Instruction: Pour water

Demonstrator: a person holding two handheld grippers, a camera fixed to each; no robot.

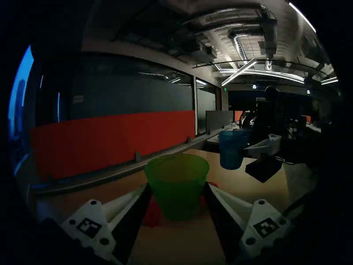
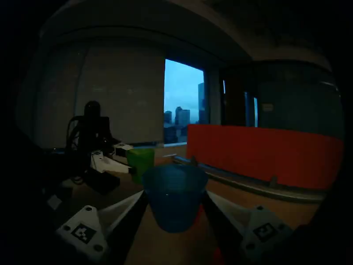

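Dim office. A red wall panel (image 1: pixel 110 141) runs behind the wooden table (image 1: pixel 251 183). Your left gripper (image 1: pixel 177 190) is clamped on the green cup (image 1: pixel 177 174), both fingers against its sides, cup upright over the table. Your right gripper (image 2: pixel 174 196) grips the blue cup (image 2: pixel 175 214) the same way, upright. In the left gripper view the blue cup sits beyond and right of the green one, not touching it. Can't tell if either holds water.
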